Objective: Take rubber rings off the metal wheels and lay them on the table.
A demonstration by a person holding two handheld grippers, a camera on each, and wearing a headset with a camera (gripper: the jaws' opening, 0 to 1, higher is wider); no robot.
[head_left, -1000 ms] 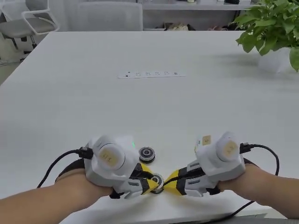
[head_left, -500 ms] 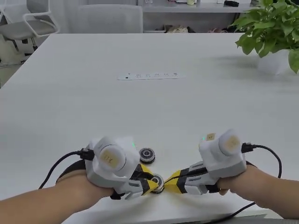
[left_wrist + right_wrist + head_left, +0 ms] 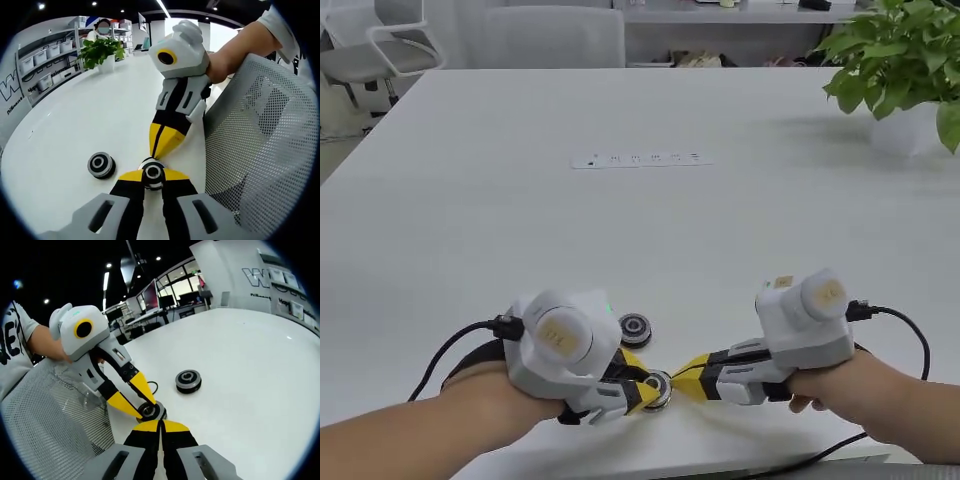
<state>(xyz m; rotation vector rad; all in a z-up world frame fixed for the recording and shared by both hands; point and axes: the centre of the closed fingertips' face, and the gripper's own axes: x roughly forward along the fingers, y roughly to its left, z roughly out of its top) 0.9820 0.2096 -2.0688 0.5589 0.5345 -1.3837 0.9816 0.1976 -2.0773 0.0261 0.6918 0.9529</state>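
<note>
My left gripper (image 3: pixel 642 392) is shut on a small metal wheel (image 3: pixel 656 387) with a black rubber ring, held just above the white table's near edge. In the left gripper view the wheel (image 3: pixel 152 173) sits between the yellow tips of the left gripper (image 3: pixel 152 176). My right gripper (image 3: pixel 684 379) comes in from the right, jaws together, its tips at the wheel's rim where the ring runs. In its own view the right gripper (image 3: pixel 160 425) is pinched shut against the wheel (image 3: pixel 150 411). A second wheel (image 3: pixel 635 325) with its ring on lies on the table behind them.
A white power strip (image 3: pixel 645 159) lies mid-table. A potted plant (image 3: pixel 900 55) stands at the far right. Chairs (image 3: pixel 555 35) line the far side, and a grey mesh chair (image 3: pixel 260 130) is close behind the table's near edge.
The right gripper's body has risen and swung slightly right while its tips stay at the wheel. The left gripper and the wheel on the table have stayed put.
</note>
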